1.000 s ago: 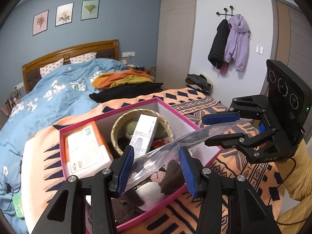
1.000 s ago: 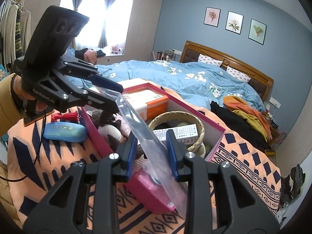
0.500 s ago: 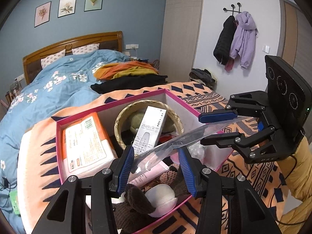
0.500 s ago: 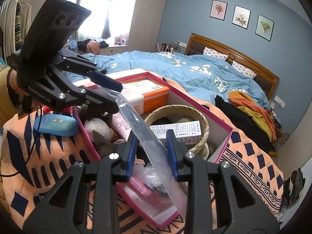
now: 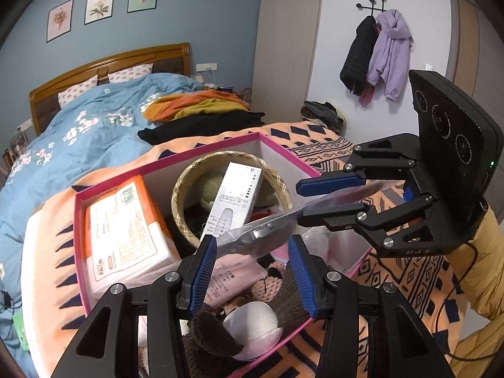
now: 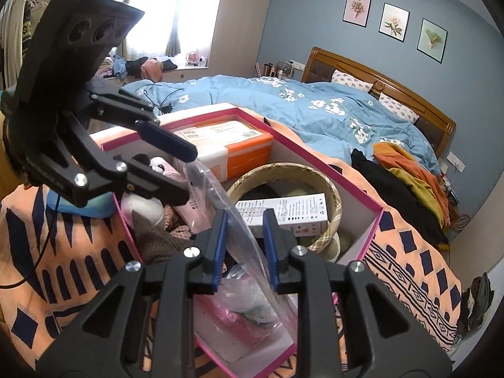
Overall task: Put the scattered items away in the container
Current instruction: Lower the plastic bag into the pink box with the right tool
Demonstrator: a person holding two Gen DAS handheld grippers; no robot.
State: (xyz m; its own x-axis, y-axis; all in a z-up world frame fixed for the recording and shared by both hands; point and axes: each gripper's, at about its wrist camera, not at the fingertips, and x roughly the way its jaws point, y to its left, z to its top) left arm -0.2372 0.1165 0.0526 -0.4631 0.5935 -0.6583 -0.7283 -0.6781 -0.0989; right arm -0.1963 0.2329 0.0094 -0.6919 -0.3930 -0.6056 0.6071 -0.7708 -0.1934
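**Bag lowered over the box, right tongs tightened**

Since a second ago both tongs have come down and closer to the pink box [image 5: 195, 154], which now fills more of each view. The one clear plastic bag [image 5: 267, 230] is stretched in the air between them, over the near end of the box.

The right tongs [image 5: 300, 201] have just been closing and now pinch one end of the bag between narrow jaws. The other end lies between the jaws of the left tongs [image 5: 252, 245], which stand at the same moderate gap as before. The bag seems to touch one pad, but whether it is truly gripped I cannot tell.

Beyond the left tongs, inside the box:
- one round woven basket [image 5: 179, 201]
- one white carton [image 5: 236, 195] leaning in that basket
- one orange-and-white tissue pack [image 5: 123, 230], left of the basket

Under the left tongs, outside the box wall, one blue item [image 6: 94, 209] lies on the patterned blanket [image 5: 393, 283].
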